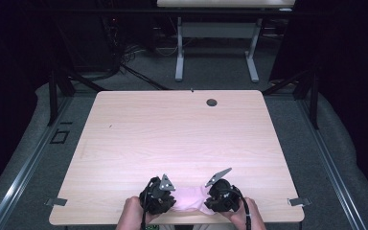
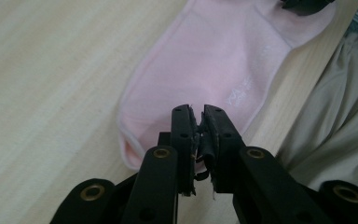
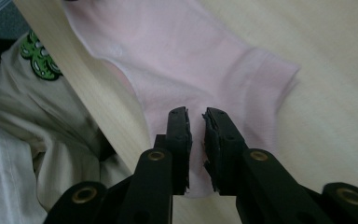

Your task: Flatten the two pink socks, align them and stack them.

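1. Sock (image 1: 189, 197): a pale pink one lies flat at the near edge of the wooden table (image 1: 182, 129), stretched between my two grippers, right in front of me.
2. My left gripper (image 2: 197, 111) hangs over one end of the sock, jaws drawn almost together with only a thin slit between the pads; no cloth is caught between the tips.
3. My right gripper (image 3: 195, 113) is over the other end, beside the ribbed cuff (image 3: 271, 81). Its jaws stand nearly closed, a narrow gap between them, and I see no fabric pinched there either.
4. In the left gripper view a faint white print (image 2: 239, 92) sits on the sock near the table's edge.
5. From the high view my hands (image 1: 134, 213) come in at the bottom, a gripper at either end of the sock.
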